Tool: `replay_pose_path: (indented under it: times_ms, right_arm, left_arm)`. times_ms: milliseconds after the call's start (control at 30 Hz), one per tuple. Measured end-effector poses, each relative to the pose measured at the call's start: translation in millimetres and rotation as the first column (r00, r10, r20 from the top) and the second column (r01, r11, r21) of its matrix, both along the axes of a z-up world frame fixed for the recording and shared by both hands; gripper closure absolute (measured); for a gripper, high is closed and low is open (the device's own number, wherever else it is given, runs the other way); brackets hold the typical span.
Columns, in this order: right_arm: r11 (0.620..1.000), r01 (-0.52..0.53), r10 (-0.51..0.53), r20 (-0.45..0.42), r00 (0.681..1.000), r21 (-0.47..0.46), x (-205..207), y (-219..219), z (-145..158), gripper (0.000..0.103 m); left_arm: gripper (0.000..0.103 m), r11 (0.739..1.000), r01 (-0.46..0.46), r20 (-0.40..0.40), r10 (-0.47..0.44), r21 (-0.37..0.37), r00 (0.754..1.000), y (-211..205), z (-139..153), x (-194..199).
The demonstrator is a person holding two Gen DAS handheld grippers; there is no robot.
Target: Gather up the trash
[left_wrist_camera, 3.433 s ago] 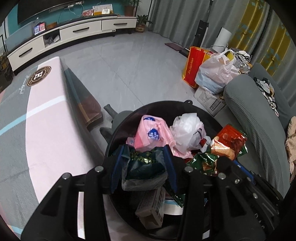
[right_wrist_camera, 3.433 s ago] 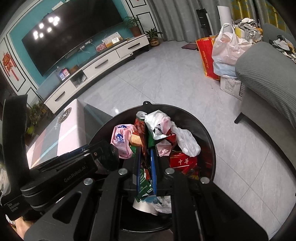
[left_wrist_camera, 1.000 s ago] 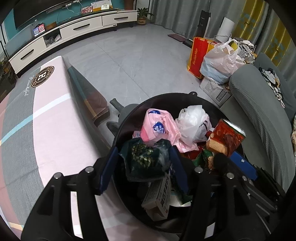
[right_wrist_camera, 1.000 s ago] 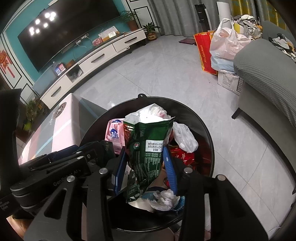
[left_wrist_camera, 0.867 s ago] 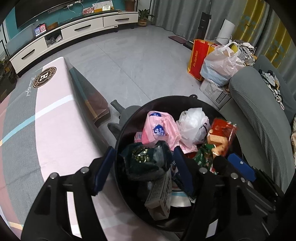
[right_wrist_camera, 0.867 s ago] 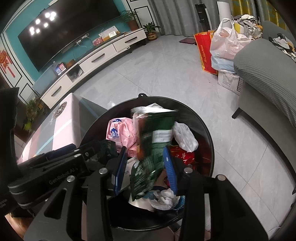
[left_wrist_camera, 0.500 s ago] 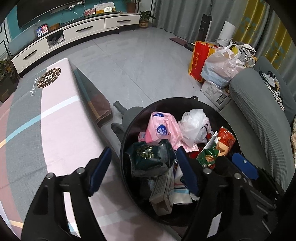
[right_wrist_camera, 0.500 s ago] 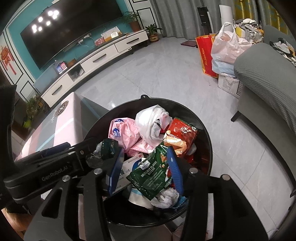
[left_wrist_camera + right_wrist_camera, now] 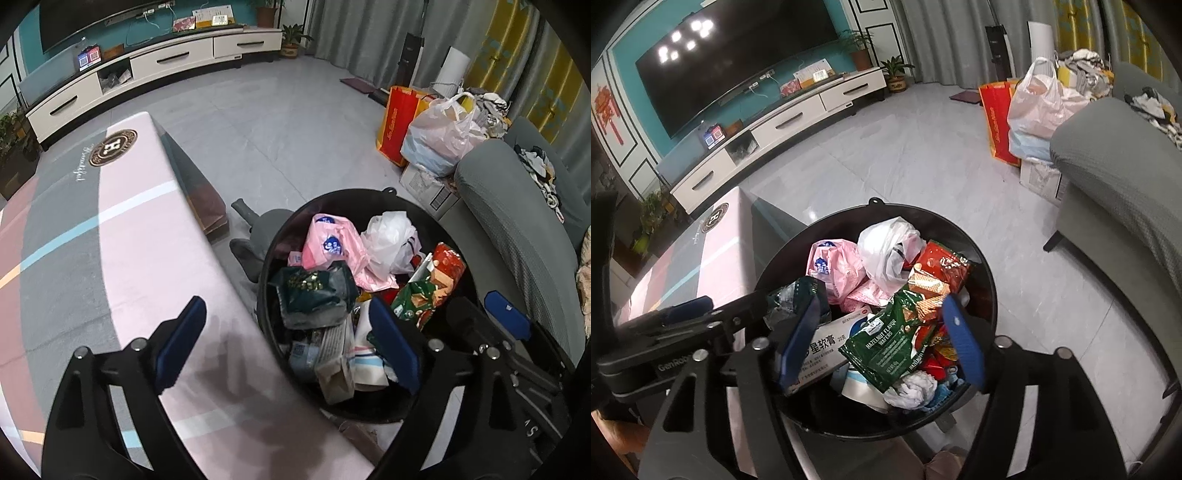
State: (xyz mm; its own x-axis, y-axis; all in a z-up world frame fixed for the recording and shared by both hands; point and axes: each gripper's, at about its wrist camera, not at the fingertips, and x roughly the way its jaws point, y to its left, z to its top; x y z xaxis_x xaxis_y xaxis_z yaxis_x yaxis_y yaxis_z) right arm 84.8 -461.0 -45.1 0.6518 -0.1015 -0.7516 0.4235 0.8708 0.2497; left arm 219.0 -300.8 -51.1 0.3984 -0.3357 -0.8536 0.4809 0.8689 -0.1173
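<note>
Compared with a second ago, both tools have let go of their loads. The left gripper (image 9: 286, 338), which was clamped on the dark green bag (image 9: 314, 291), now stands wide with nothing between its blue pads, and that bag lies crumpled on the near-left of the heap. The right gripper (image 9: 881, 341), which had held the green wafer packet (image 9: 892, 345) upright, is likewise spread wide and empty; the packet lies flat on the near side of the pile, label up. All the trash sits inside the round black bin (image 9: 991, 291), which stands on the grey floor just right of the pink-and-grey table (image 9: 122, 254) and left of the grey sofa (image 9: 1123, 173). The bin is heaped nearly to its rim: a pink plastic bag (image 9: 836, 267) and a white plastic bag (image 9: 888, 245) at the far side, a red snack packet (image 9: 942, 267) to the right, a white medicine box (image 9: 827, 349) near left, and crumpled tissue (image 9: 912, 389) nearest.
</note>
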Motion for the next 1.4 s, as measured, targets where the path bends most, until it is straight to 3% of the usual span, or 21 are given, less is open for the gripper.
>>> replay_pose_path:
  times_ms: [133, 367, 533, 700, 833, 933, 1067, 1167, 1400]
  right_arm:
    - [1.000, 0.003, -0.003, 0.016, 1.000, -0.027, -9, 3, 12, 0.024]
    - [0.996, -0.007, 0.012, 0.051, 0.999, -0.089, -30, 15, 40, 0.003]
    - [0.994, -0.020, 0.028, 0.070, 0.997, -0.111, -52, 27, 65, 0.003]
    - [0.988, 0.008, 0.008, 0.101, 0.995, -0.152, -82, 39, 97, 0.003]
    - [0.982, 0.072, -0.047, 0.144, 0.988, -0.172, -114, 42, 122, 0.003]
    - [0.969, 0.119, -0.094, 0.124, 0.988, -0.218, -131, 50, 133, 0.003]
    - [0.967, 0.100, -0.062, 0.163, 0.985, -0.233, -154, 60, 154, 0.003]
    - [0.968, 0.081, -0.037, 0.183, 0.982, -0.237, -167, 66, 168, 0.003]
    - [0.960, 0.070, -0.025, 0.167, 0.986, -0.272, -183, 77, 179, 0.003]
  left_arm:
    - [0.009, 1.000, 0.005, 0.048, -0.004, -0.012, 0.999, 11, 16, -12]
    - [0.003, 1.000, -0.004, 0.181, 0.006, -0.006, 0.983, 36, 57, -48]
    - [0.003, 0.999, 0.000, 0.266, -0.009, 0.035, 0.964, 50, 84, -85]
    - [0.003, 0.999, -0.015, 0.314, 0.023, -0.030, 0.949, 75, 117, -125]
    - [0.003, 0.996, -0.013, 0.315, 0.041, -0.093, 0.948, 96, 142, -156]
    - [0.003, 0.991, -0.017, 0.315, 0.058, -0.132, 0.947, 108, 155, -172]
    - [0.003, 0.988, -0.044, 0.340, 0.092, -0.147, 0.936, 126, 171, -193]
    - [0.003, 0.984, -0.040, 0.315, 0.094, -0.172, 0.945, 137, 176, -201]
    - [0.003, 0.989, -0.069, 0.273, 0.104, -0.135, 0.957, 134, 175, -216]
